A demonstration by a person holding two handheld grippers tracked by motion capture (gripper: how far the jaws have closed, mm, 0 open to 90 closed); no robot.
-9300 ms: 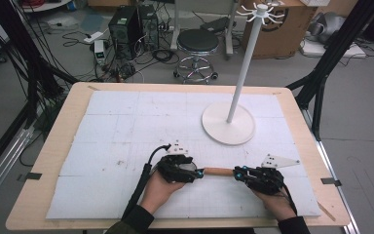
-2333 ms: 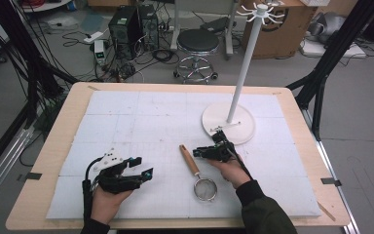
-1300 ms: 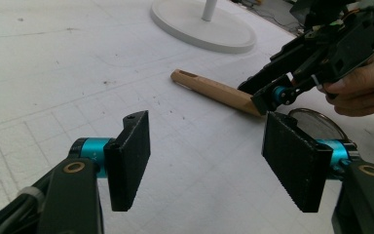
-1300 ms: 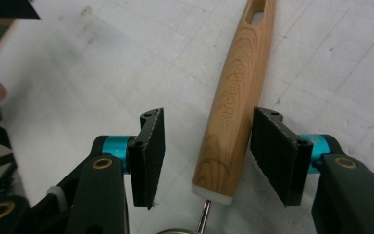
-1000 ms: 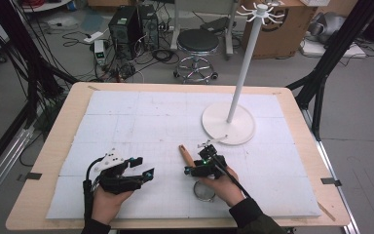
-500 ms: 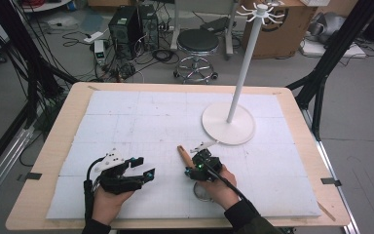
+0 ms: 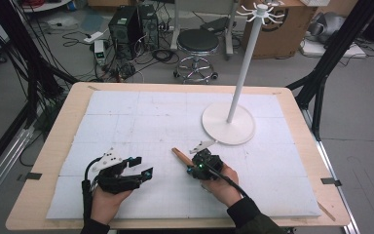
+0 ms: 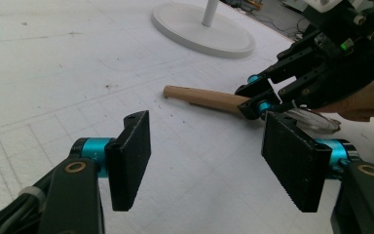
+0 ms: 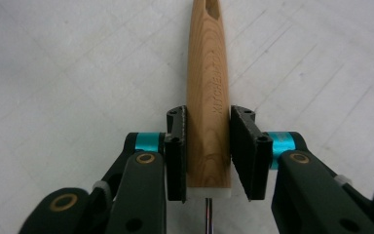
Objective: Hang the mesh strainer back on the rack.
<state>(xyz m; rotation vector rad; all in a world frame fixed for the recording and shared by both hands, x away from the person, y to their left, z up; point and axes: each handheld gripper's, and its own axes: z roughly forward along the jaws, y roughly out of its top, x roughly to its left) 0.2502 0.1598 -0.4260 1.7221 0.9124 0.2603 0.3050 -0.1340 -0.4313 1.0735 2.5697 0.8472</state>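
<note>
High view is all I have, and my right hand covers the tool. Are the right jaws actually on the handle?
Observer: Yes. In the right gripper view, the right gripper has just been closing its jaws. The pads now sit against both sides of the wooden handle, close to its white collar.
Operator: Which way does the handle run from the jaws?
Observer: Straight ahead of them. The end with the hole is farthest away.
Operator: And the left gripper?
Observer: The left gripper has its jaws wide open with nothing between them. The handle lies on the table ahead of it.
</note>
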